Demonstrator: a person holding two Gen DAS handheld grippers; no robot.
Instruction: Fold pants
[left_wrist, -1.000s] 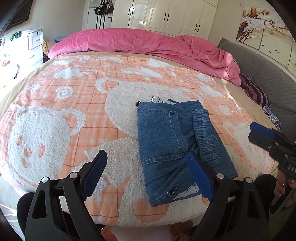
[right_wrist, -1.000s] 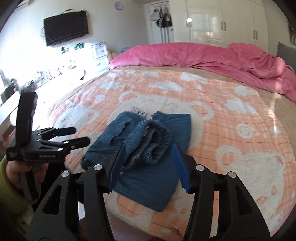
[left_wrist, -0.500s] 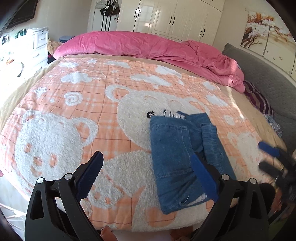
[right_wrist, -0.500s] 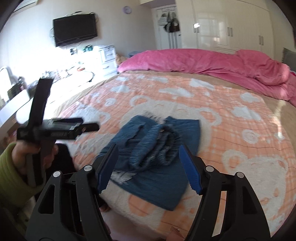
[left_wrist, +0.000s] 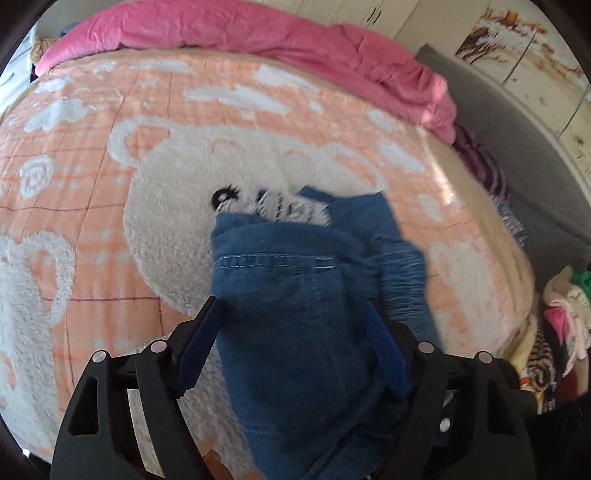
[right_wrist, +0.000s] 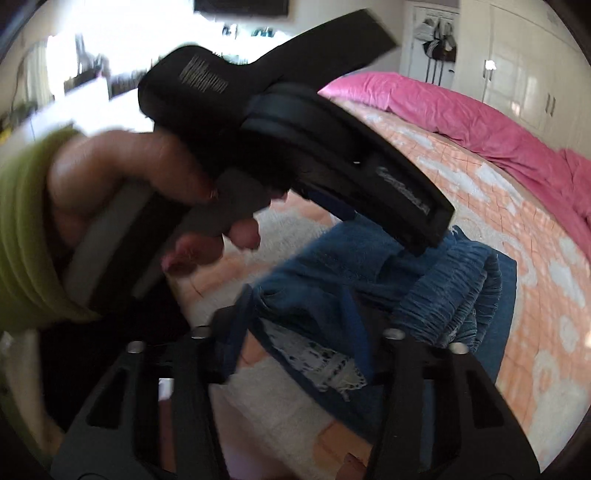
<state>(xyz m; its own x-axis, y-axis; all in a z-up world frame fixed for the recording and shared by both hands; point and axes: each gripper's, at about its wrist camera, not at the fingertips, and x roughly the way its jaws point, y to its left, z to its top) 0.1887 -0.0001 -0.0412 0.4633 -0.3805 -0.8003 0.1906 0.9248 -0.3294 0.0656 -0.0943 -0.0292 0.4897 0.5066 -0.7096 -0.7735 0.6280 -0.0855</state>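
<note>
Pants: folded blue denim pants (left_wrist: 310, 295), a thick rectangular bundle with pale topstitched seams, a ribbed, gathered band along the right side and white lace trim at one end; they lie on the near part of the bed, over the white bear figure.
Bed cover: fleecy peach-and-white plaid blanket (left_wrist: 110, 177) with fluffy bear and cloud shapes.
Duvet: crumpled pink duvet (left_wrist: 258, 33), bunched along the far edge of the bed.
Left gripper: black plastic two-finger gripper (left_wrist: 291, 343) with blue serrated pads, straddling the near end of the denim bundle; jaws closing, the left pad beside the cloth edge and the right pad partly sunk in the fabric, not yet pressing it together.
Right gripper: black two-finger gripper (right_wrist: 295, 332) low over the lace-trimmed corner; jaws closing with denim between them, but blur hides whether the pads already pinch it.
Left hand: bare hand (right_wrist: 122, 177) in a ribbed green sleeve (right_wrist: 26, 236), wrapped round the left gripper's handle, seen blurred from the right wrist.
Headboard side: grey quilted panel (left_wrist: 517, 147) along the right.
</note>
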